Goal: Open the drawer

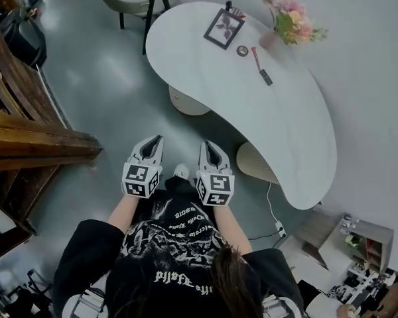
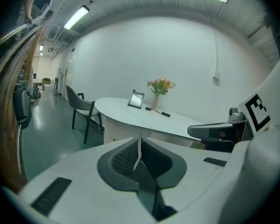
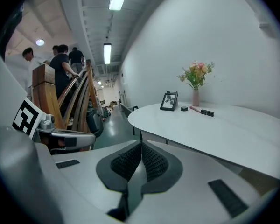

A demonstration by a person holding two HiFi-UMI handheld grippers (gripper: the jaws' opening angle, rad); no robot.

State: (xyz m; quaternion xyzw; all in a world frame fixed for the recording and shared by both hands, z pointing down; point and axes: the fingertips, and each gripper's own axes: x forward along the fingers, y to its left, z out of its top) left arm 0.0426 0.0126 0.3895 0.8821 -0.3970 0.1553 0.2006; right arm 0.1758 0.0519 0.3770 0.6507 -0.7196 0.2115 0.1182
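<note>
grey floor (image 1: pixel 119 91) separates the person from the white desk (image 1: pixel 278 118), where a small knob (image 2: pixel 113 139) on its pedestal probably marks the drawer — left gripper (image 1: pixel 157 140) and right gripper (image 1: pixel 208 145), both closed on nothing, could knock past it unless opened first.

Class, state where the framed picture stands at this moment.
In the head view the framed picture stands at the far end of the curved white table, just left of the flower vase.

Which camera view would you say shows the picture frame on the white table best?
The head view: the picture frame appears largest there, its dark picture plain. Right gripper view: picture frame smaller, standing upright. Left gripper view: picture frame small and distant.
</note>
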